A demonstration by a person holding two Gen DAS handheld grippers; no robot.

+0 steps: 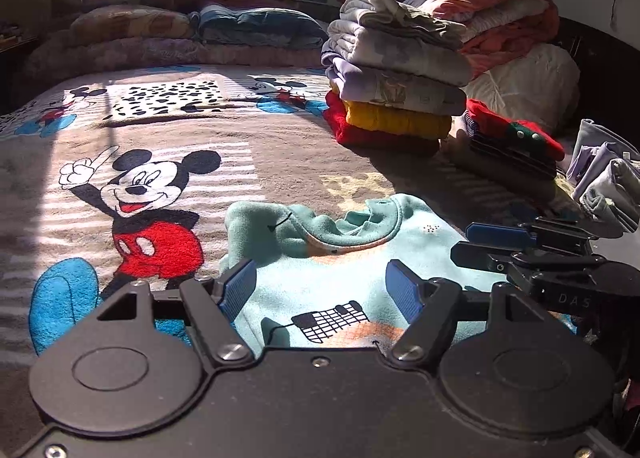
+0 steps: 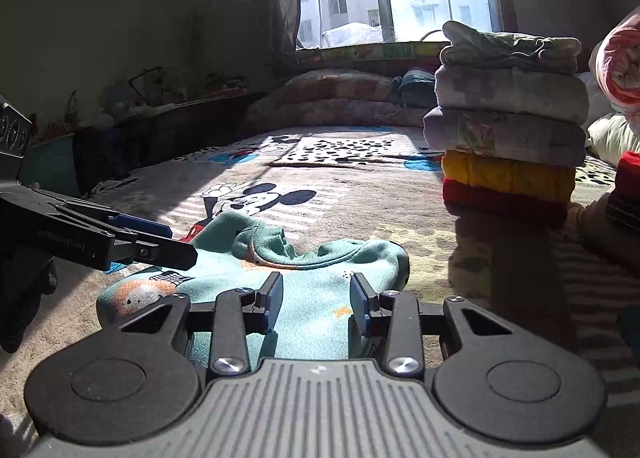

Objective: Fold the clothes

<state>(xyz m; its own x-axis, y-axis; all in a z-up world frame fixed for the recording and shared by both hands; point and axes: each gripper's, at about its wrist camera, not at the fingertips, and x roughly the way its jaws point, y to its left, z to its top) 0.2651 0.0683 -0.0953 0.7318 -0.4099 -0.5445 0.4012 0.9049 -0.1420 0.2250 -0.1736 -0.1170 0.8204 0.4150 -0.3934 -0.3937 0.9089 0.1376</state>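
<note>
1. In the left wrist view, my left gripper (image 1: pixel 322 286) has its two blue pads spread wide with nothing between them. It hangs over the lower part of a teal child's sweatshirt (image 1: pixel 344 258), which lies flat on the Mickey Mouse blanket (image 1: pixel 160 186), its neckline pointing away from me.

2. In the same view, my right gripper (image 1: pixel 480 244) comes in from the right, low over the sweatshirt's right shoulder. I see it from the side, so I cannot tell here how its jaws stand.

3. Further back on the right stands a stack of folded clothes (image 1: pixel 396 98): red at the bottom, then yellow, then pale pieces above. Just beside it, to the right, is a smaller folded pile with a red garment (image 1: pixel 516 130) on top.

4. In the right wrist view, my right gripper (image 2: pixel 316 298) has its pads apart and holds nothing. It is above the sweatshirt (image 2: pixel 312 298) near the collar.

5. Here my left gripper (image 2: pixel 176 246) enters from the left, above the sweatshirt's printed side, and I see a dark glove (image 2: pixel 24 310) below it. The stack of folded clothes (image 2: pixel 508 146) is on the right, well apart from the sweatshirt.
</note>
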